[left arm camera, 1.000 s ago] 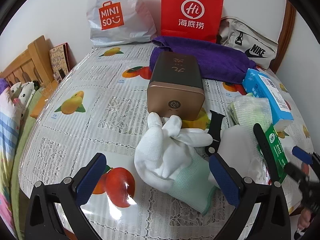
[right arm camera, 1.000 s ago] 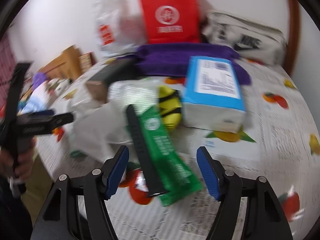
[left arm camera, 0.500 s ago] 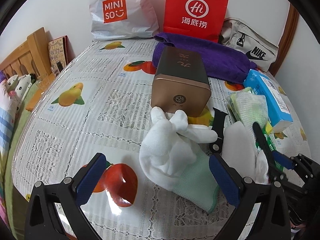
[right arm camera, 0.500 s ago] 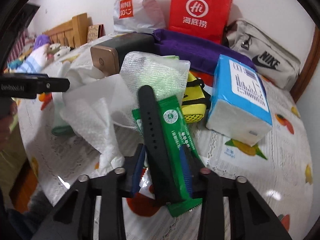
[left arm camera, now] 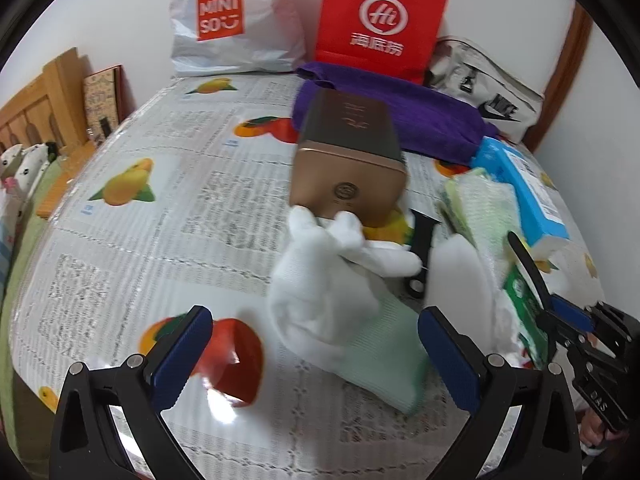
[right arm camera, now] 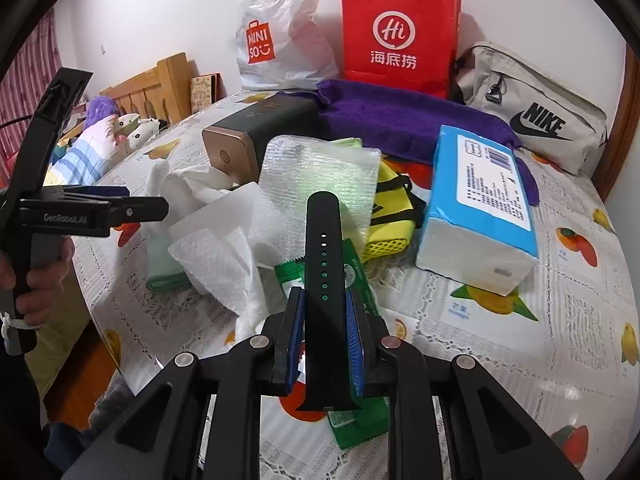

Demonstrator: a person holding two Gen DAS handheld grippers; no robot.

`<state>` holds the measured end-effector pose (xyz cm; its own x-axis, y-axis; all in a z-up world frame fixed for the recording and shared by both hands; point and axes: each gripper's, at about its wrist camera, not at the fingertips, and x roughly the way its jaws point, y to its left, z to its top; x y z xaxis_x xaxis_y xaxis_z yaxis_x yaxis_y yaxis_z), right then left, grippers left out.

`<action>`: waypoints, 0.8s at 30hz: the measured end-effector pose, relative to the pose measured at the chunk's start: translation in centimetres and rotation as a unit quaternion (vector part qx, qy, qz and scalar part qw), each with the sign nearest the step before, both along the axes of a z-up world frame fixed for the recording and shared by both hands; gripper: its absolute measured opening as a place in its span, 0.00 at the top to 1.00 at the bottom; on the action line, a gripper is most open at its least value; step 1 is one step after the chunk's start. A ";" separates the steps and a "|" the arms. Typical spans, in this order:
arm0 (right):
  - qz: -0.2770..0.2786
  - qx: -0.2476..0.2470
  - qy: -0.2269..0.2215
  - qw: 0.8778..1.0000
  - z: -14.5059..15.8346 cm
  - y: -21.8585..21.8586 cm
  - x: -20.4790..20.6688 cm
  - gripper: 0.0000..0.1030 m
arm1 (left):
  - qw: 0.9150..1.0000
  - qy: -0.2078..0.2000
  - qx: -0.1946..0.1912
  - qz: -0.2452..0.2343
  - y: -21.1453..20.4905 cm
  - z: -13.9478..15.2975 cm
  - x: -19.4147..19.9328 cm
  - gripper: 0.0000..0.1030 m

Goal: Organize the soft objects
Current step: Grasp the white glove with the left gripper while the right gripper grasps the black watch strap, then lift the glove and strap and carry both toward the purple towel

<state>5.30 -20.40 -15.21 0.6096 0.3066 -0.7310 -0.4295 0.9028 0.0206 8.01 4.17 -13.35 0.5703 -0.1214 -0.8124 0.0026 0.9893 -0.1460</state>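
Closing on the black strap (right arm camera: 323, 280), right gripper (right arm camera: 325, 334) apparently grasps it; left gripper (left arm camera: 316, 354) released.

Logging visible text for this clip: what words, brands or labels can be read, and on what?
"MINISO": white plastic bag.
"Hi" with "海底捞": red paper bag.
"NIKE": grey pouch.
"GenRobot.AI": left tongs, seen from the right wrist.
Blue tissue pack: barcode label, print too small.
Green sachet, bronze box: logos unreadable.

"MINISO" on white bag (right arm camera: 280, 40); "Hi" on red bag (right arm camera: 396, 36); "NIKE" on grey pouch (right arm camera: 536, 116).
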 end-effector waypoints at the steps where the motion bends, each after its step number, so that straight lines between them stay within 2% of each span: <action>1: -0.001 -0.001 -0.002 1.000 0.1 -0.1 0.0 0.80 | 1.000 -0.001 0.000 -0.007 -0.2 0.0 -0.1 0.00; 4: -0.012 0.003 -0.007 1.000 0.4 -0.9 -0.2 0.80 | 1.000 0.000 0.006 -0.012 -0.8 -0.2 -0.1 0.00; 8: -0.024 0.012 -0.010 1.000 0.6 -2.1 -0.3 0.80 | 1.000 0.003 0.011 0.014 -0.4 -0.7 1.0 0.00; 12: -0.036 0.013 -0.009 0.999 0.5 -3.0 -0.4 0.80 | 0.998 0.001 0.063 0.026 -1.0 -1.6 2.3 0.03; 14: -0.041 0.017 -0.007 0.999 0.4 -3.4 -0.5 0.80 | 0.997 0.009 0.071 0.027 -1.3 -2.3 2.7 0.21; 16: -0.048 0.018 -0.006 0.999 0.2 -3.8 -0.5 0.80 | 0.997 0.002 0.078 0.026 -1.5 -2.6 2.8 0.24; 18: -0.055 0.017 -0.002 0.998 -0.1 -4.4 -0.3 0.80 | 0.997 -0.002 0.082 0.011 -1.9 -2.6 2.8 0.42; 20: -0.062 0.017 0.004 0.998 -0.4 -4.8 -0.1 0.80 | 0.998 -0.006 0.066 -0.005 -2.1 -2.4 2.7 0.64; 24: -0.066 0.022 0.013 0.998 -0.7 -5.4 0.2 0.80 | 0.998 -0.004 0.058 -0.017 -2.4 -2.2 2.6 0.81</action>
<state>5.51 -25.77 -15.90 0.6282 0.2576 -0.7342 -0.3064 0.9493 0.0709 10.60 1.78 -15.58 0.5737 -0.0457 -0.8178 0.0361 0.9989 -0.0304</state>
